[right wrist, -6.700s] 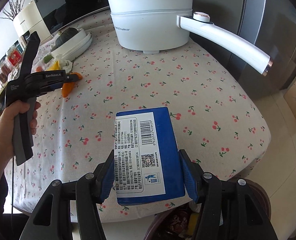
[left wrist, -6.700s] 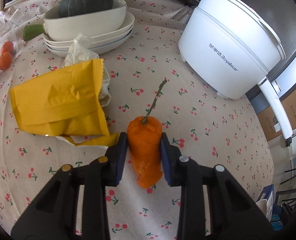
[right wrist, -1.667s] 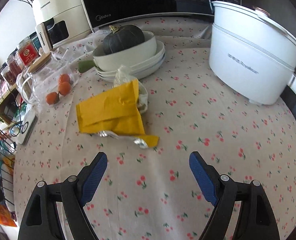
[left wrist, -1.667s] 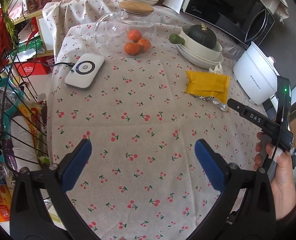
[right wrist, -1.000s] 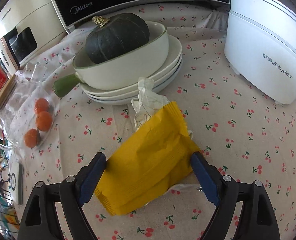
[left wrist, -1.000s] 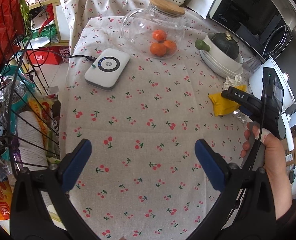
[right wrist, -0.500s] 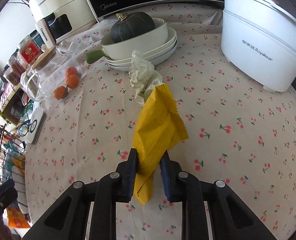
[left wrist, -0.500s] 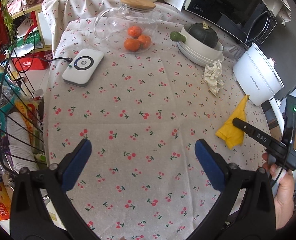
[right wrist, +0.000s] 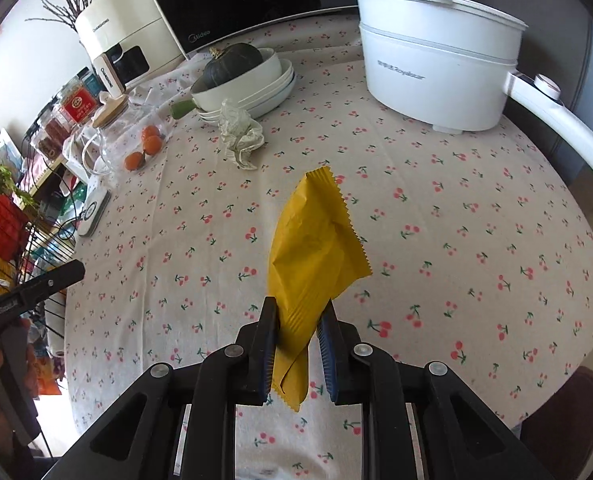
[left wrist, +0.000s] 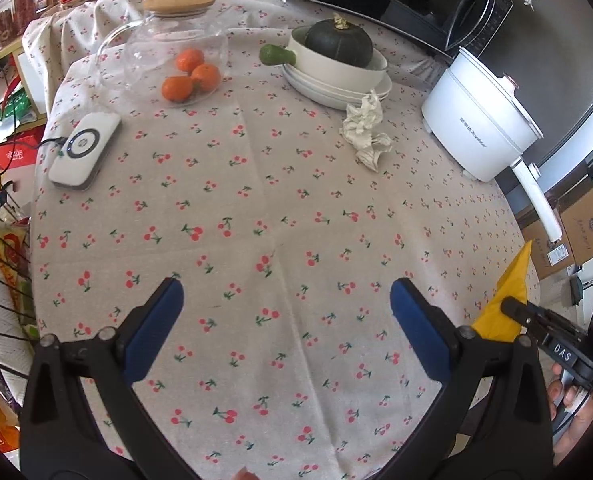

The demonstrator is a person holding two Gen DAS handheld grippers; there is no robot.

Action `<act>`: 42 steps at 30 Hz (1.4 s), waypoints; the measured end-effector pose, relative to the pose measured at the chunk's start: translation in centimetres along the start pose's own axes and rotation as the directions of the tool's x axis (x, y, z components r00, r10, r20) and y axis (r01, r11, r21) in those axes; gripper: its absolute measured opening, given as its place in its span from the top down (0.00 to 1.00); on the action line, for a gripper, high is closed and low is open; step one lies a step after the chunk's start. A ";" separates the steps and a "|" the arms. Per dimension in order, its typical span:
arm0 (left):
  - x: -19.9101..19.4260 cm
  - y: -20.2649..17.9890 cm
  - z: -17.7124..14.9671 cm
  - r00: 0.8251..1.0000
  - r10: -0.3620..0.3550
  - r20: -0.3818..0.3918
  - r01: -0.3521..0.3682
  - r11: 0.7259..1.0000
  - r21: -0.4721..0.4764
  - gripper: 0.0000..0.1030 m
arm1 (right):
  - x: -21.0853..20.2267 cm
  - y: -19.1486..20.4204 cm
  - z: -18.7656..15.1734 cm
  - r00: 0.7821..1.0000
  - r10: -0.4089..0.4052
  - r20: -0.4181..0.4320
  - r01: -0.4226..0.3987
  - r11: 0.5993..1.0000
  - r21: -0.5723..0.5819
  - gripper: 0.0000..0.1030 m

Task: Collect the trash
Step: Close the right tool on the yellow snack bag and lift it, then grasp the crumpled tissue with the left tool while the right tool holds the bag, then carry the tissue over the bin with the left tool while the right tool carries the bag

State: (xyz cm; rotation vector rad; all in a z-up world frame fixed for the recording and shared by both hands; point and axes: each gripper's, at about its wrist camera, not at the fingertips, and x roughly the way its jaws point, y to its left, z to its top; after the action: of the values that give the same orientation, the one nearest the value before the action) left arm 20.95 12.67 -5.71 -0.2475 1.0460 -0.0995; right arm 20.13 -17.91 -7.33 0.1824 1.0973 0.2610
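My right gripper (right wrist: pixel 296 316) is shut on a yellow snack wrapper (right wrist: pixel 316 248) and holds it above the cherry-print tablecloth (right wrist: pixel 456 240). The wrapper also shows in the left wrist view (left wrist: pixel 504 300) at the table's right edge, pinched by the right gripper (left wrist: pixel 512 306). A crumpled white tissue (left wrist: pixel 366 130) lies on the cloth beside the stacked plates; it also shows in the right wrist view (right wrist: pixel 240 132). My left gripper (left wrist: pixel 284 316) is wide open and empty, over the near side of the table.
A white electric pot (left wrist: pixel 484 120) stands at the right. Stacked plates with a bowl and a dark squash (left wrist: pixel 338 46), a glass jar with oranges (left wrist: pixel 168 48) and a white charger pad (left wrist: pixel 84 152) sit at the back and left. A dark bin rim (right wrist: pixel 564 424) shows below the table edge.
My right gripper has carried the yellow wrapper back toward the table's near right edge. The left gripper has stayed open and moved slightly closer over the table.
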 end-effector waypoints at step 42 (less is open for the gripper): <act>1.9 -6.4 -4.8 0.998 -0.059 0.001 0.058 0.981 0.185 0.52 | -9.1 -7.7 -4.9 0.988 -0.115 0.105 0.109 0.992 0.060 0.80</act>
State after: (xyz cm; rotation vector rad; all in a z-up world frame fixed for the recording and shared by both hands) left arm 17.93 5.36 -8.01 -0.1098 1.0161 -0.2478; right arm 12.70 -27.88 -3.83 0.1807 1.0042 0.1195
